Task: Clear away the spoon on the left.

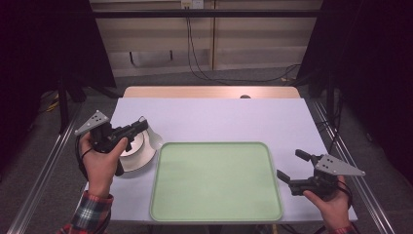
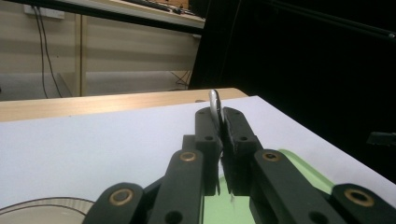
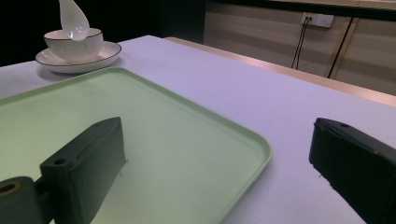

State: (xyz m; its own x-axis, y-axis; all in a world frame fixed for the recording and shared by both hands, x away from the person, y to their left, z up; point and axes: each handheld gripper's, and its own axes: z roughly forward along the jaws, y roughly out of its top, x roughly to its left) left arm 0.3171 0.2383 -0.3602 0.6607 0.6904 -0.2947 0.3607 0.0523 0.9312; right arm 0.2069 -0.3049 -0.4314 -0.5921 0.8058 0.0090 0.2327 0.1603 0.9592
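The left gripper (image 1: 139, 125) has its jaws pinched tight on a white spoon (image 2: 214, 103) — in the left gripper view the spoon's thin handle stands up between the two black pads. From the right gripper view, the spoon's bowl (image 3: 73, 18) hangs above a white cup (image 3: 74, 44), and the cup sits on a gold-rimmed saucer (image 3: 100, 53). In the high view that saucer (image 1: 141, 153) lies at about nine o'clock from the green tray (image 1: 216, 183), just beside the tray's left edge, with the left hand (image 1: 103, 163) over it. The right gripper (image 1: 292, 168) holds nothing — its jaws stand wide apart, low over the lilac desk (image 1: 219, 119) at the tray's three o'clock edge, pointing toward the tray. The right hand (image 1: 331, 207) sits near the desk's right front corner, well apart from the spoon.
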